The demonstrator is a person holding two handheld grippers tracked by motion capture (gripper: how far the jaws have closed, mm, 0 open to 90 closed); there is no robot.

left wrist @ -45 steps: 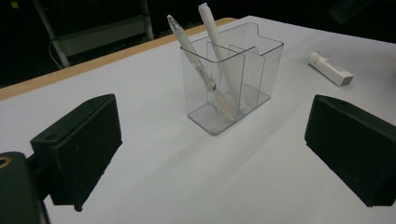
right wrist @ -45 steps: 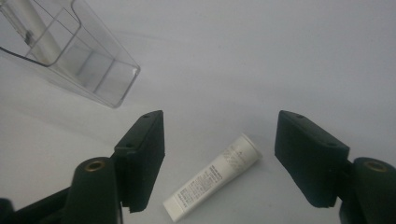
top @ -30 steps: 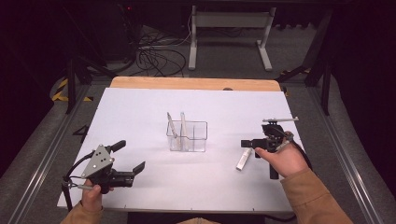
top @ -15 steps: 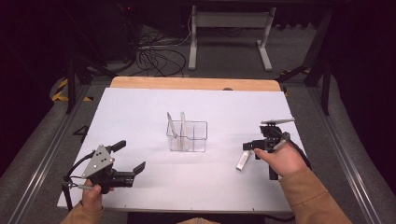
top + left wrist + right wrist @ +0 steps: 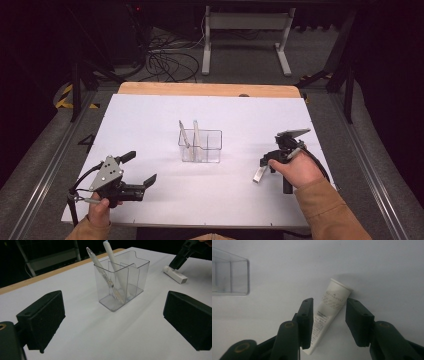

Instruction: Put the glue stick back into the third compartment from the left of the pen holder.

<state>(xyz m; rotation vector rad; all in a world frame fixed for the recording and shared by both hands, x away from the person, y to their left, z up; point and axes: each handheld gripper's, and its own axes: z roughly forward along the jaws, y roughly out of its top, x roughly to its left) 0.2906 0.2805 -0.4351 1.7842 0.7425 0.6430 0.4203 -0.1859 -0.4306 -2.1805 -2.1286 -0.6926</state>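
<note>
- The right gripper [image 5: 329, 322] is seen w/ jaws part-open on both sides of the white tube [image 5: 328, 312], lower centre of the right gripper view; no clear contact is seen.
- The tube lies flat on the white table [image 5: 150, 120], centre-right of the high view.
- The left gripper [image 5: 142, 167] is held wide open, bottom left, w/ nothing between.
- The clear organizer [image 5: 201, 146] w/ two pens [image 5: 107, 277] is placed mid-frame.

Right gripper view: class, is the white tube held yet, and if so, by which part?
Not yet. The right gripper has its fingers open on either side of the white tube, which lies on the table.
</note>
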